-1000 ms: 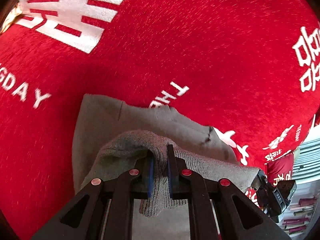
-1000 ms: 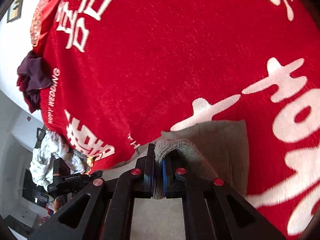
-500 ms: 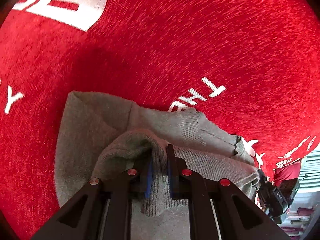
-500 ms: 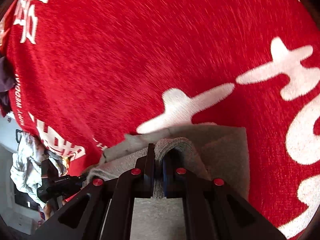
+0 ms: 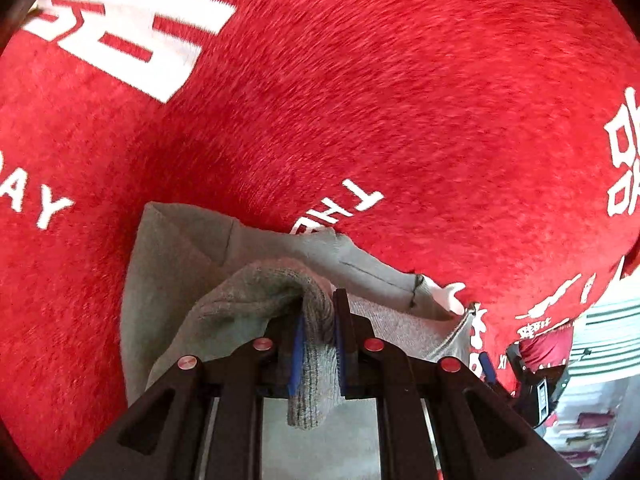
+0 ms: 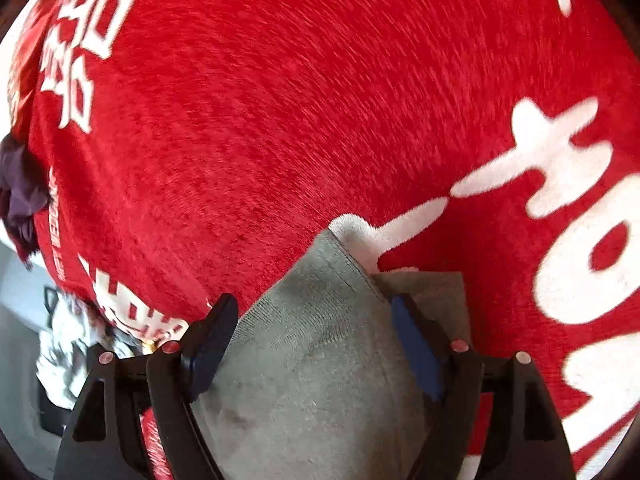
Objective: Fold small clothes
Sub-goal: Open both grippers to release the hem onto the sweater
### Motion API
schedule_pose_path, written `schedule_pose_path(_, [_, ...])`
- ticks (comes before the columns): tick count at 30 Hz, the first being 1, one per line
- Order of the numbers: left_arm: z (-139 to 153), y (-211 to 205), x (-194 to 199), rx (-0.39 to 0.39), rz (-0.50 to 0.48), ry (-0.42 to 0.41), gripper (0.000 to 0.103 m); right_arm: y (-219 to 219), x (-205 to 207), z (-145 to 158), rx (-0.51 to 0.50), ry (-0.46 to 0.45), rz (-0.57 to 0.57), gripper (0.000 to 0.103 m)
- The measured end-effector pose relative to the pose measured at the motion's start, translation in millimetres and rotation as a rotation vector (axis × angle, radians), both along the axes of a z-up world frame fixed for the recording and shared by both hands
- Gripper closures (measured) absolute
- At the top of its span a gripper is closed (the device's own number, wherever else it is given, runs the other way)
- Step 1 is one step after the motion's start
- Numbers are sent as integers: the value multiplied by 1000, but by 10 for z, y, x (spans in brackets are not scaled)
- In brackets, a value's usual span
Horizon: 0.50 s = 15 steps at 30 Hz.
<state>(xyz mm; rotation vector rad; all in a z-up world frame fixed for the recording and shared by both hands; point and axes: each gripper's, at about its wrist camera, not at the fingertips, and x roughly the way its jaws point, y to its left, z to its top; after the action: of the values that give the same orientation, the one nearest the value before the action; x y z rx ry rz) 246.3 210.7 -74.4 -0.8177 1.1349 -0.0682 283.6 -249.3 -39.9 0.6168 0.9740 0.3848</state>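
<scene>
Right gripper (image 6: 312,344) jaws just sprang wide; grey knit garment (image 6: 320,360) lies loose between them, unpressed. Left gripper (image 5: 318,332) pinches the ribbed hem. Garment sits on red blanket (image 5: 400,120), spilling toward 10 o'clock. Risk: one-sided hold drags fold askew.

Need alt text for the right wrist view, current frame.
The right gripper stands open, its jaws having just spread, over a grey knit garment that lies between the blue pads without being pinched. The garment rests on a red blanket with large white lettering.
</scene>
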Motion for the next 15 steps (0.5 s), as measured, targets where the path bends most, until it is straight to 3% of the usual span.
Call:
schedule_pose_path(4, [-14,122,-20,-60,62,13,91,163,-165,146,-118,-49,101,21])
schedule_pose_path(11, [57,198,165,-14,80,52,91,517,-271,166,-302,-81,229,21])
schedule_pose_path(13, [132,190,117,37,73,36,91,536,-220,146,-350,-71,212,21])
schedule_pose_path(15, [174,35,73,159,13,39,91,558,-196,133,-386,-78,219,21])
